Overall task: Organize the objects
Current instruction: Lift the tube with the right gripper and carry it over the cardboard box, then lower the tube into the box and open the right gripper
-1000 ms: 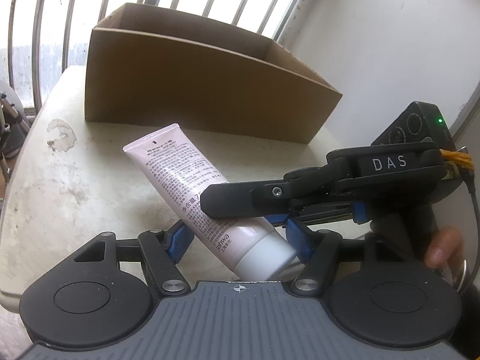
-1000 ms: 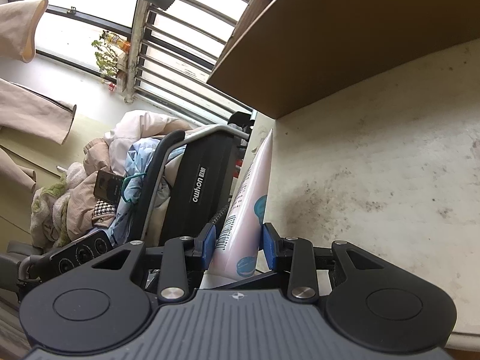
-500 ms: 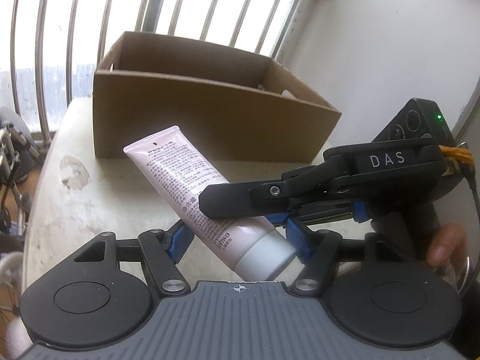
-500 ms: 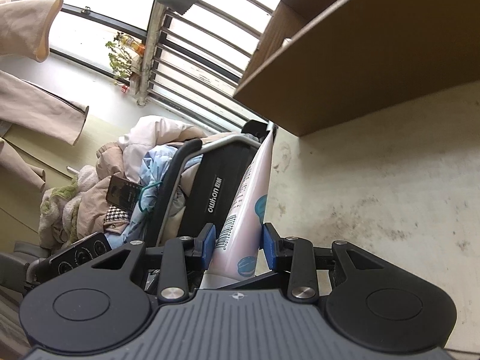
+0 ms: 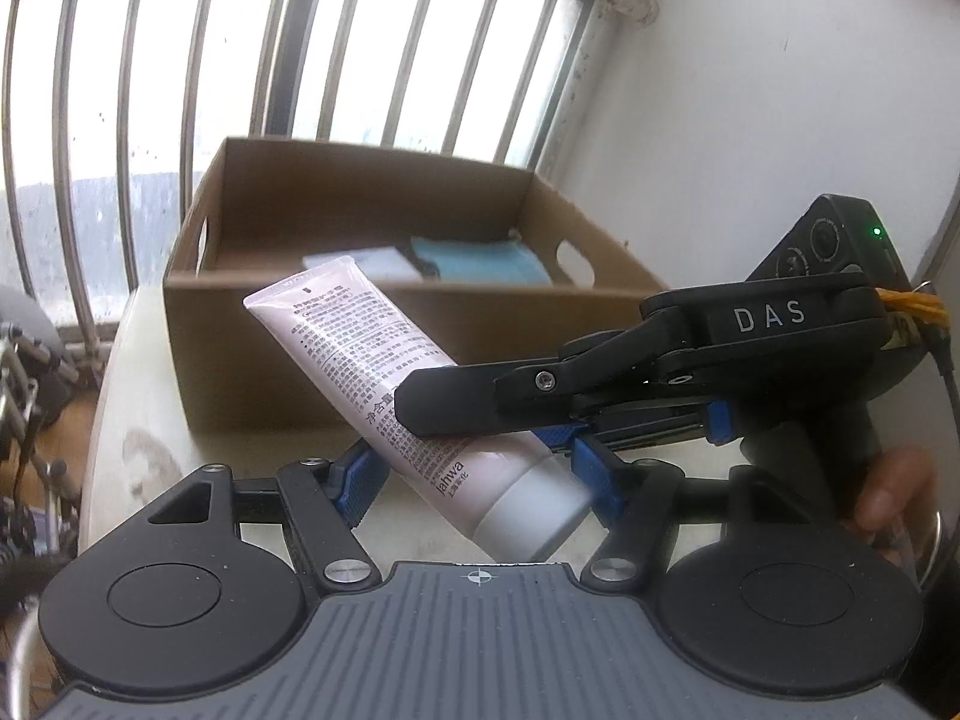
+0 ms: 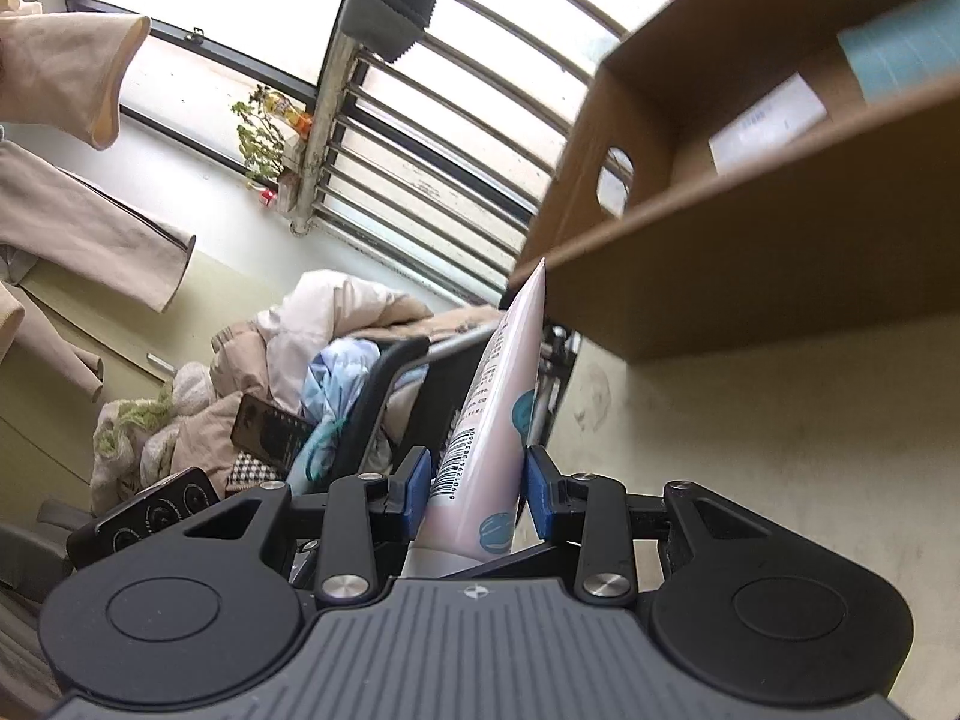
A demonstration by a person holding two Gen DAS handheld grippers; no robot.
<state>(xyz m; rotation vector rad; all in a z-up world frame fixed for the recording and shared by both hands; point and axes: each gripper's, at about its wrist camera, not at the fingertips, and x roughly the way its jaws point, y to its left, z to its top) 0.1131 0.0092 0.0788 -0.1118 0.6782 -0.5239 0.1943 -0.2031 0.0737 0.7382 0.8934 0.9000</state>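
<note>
Left wrist view, left to right. The barred window is seen at far left, then the pale table (image 5: 150,360) and the cardboard box (image 5: 414,348) standing on it. Compared with a second ago, the box is seen from higher: its interior, formerly hidden behind the near wall, is now exposed, and a white item and a blue packet (image 5: 480,261) are seen lying on its floor. The tube (image 5: 384,372) has thus been raised above the table and toward the rim, which suggests that transport is well advanced and that release into the box remains.

The tube is held diagonally, crimped end up-left before the near wall, white cap down-right. The left gripper (image 5: 474,480) is seen with its blue pads on either side of the cap end, moderately spread; whether both pads press the tube cannot be told. From the right, the right gripper (image 5: 510,420) crosses the tube's middle.

Right wrist view, left to right. Hung garments and piled laundry (image 6: 252,396) are seen, then the tube (image 6: 486,450) pinched between the blue pads of the right gripper (image 6: 477,495), jaws narrowed to the tube's width, and the box (image 6: 750,276) at upper right.
</note>
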